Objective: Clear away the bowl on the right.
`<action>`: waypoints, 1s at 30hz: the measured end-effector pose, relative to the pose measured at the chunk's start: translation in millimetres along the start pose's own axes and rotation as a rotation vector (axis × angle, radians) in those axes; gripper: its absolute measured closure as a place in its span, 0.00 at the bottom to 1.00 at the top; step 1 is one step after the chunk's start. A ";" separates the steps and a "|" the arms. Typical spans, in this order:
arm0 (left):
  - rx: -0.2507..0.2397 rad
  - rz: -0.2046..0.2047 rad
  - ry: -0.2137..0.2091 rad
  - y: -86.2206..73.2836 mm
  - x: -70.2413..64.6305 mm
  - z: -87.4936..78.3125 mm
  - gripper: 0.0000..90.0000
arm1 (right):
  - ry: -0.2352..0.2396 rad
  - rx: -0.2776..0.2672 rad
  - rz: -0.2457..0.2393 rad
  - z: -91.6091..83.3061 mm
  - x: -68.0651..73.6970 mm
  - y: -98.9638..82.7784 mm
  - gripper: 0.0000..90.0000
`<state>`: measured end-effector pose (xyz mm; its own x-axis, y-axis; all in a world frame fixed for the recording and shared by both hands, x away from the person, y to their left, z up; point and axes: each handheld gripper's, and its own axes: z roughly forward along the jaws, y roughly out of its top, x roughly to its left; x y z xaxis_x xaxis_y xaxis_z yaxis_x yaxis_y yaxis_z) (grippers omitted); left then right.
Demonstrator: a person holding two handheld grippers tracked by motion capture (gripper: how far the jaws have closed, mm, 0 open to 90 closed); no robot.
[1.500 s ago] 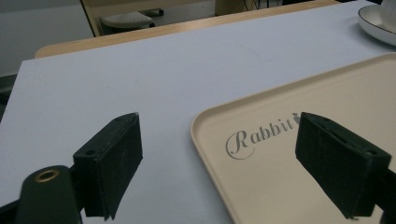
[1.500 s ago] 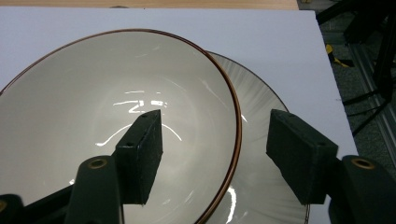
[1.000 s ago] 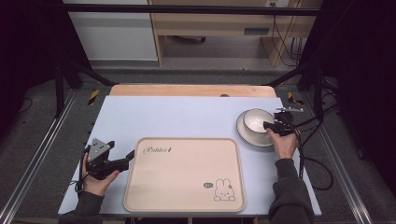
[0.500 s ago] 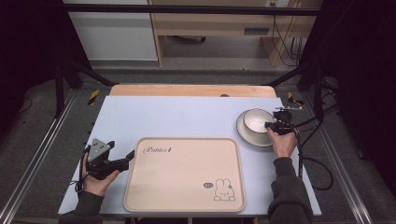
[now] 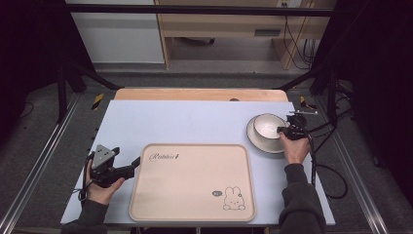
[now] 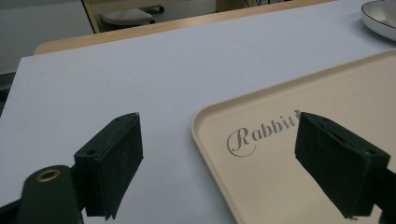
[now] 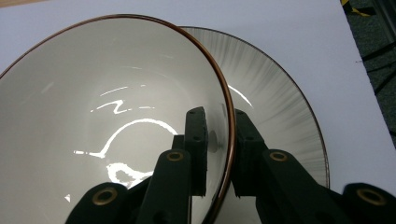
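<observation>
A white bowl with a thin copper rim stands on a white plate at the table's right. My right gripper reaches it from the near right. Its jaws have just been closing and are shut on the bowl's rim: one pad inside the bowl, one outside over the plate, right gripper. My left gripper lies open at the left edge of a beige tray printed with "Rabbit" and a rabbit. Nothing is between its jaws; the left gripper straddles the corner of the tray.
The table has a pale blue top with a wooden strip along its far edge. Black frame legs and cables stand on the floor to either side. A cable trails from the right gripper off the right edge.
</observation>
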<state>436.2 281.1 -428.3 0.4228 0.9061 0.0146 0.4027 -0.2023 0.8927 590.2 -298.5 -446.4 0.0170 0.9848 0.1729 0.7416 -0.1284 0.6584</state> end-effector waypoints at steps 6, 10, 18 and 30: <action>-0.001 -0.001 0.000 0.1 0.1 -0.2 0.16 | -0.002 -0.027 -0.002 -3.3 3.5 0.6 0.92; -0.002 -0.002 0.000 0.2 0.2 -0.7 0.16 | -0.012 -0.046 -0.038 -6.1 8.8 0.9 0.92; -0.004 -0.004 0.001 0.3 0.5 -1.0 0.17 | -0.006 -0.069 -0.052 -9.4 14.6 1.0 0.92; -0.006 -0.006 0.003 0.7 1.1 -1.7 0.16 | -0.014 -0.096 -0.077 -13.0 16.5 0.5 0.92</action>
<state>435.5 282.6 -426.9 0.4182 0.9083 0.0109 0.4002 -0.1951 0.8954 582.0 -283.9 -433.7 -0.0276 0.9936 0.1099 0.6738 -0.0627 0.7363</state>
